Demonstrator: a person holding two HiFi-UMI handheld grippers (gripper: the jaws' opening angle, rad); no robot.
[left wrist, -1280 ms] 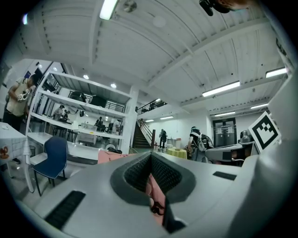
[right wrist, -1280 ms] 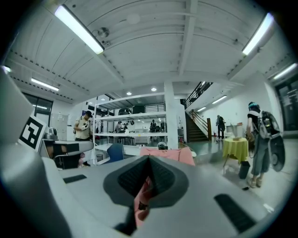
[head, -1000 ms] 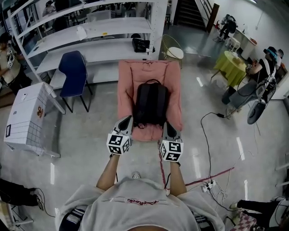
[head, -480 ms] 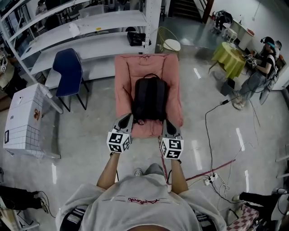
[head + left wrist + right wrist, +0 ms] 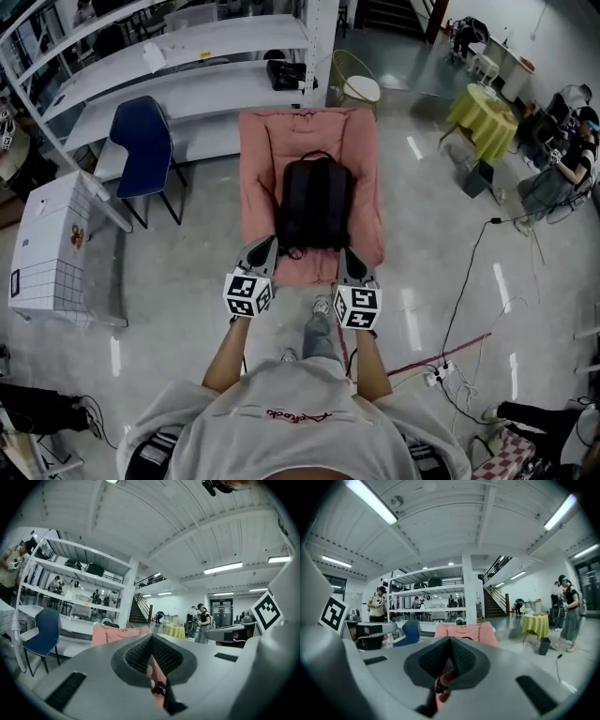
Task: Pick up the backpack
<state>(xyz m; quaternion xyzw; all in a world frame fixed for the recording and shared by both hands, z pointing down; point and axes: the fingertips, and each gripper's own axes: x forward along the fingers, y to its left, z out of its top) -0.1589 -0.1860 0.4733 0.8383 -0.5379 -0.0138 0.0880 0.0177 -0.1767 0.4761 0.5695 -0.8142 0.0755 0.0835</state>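
A black backpack (image 5: 314, 203) lies flat on a pink cushioned chair (image 5: 265, 150) in the middle of the head view, its top handle towards the far end. My left gripper (image 5: 265, 246) hovers at the chair's near left corner, jaws shut and empty. At the near right corner my right gripper (image 5: 346, 254) is likewise shut on nothing. Both tips sit just short of the backpack's near end. In the left gripper view the shut left gripper (image 5: 151, 641) hides most of the chair (image 5: 108, 633). The right gripper (image 5: 450, 644) in its own view is closed below the pink chair (image 5: 464, 632).
A blue chair (image 5: 142, 142) and white shelving (image 5: 187, 84) stand far left, a white box (image 5: 52, 248) at left. A yellow-green table (image 5: 480, 117) and people are far right. Cables and a power strip (image 5: 436, 375) lie on the floor at right. My foot (image 5: 321, 307) is below the chair.
Both grippers have sunk a little and stayed at the chair's near edge, still shut. My foot has stepped forward under the chair's front. A person at far right has moved away.
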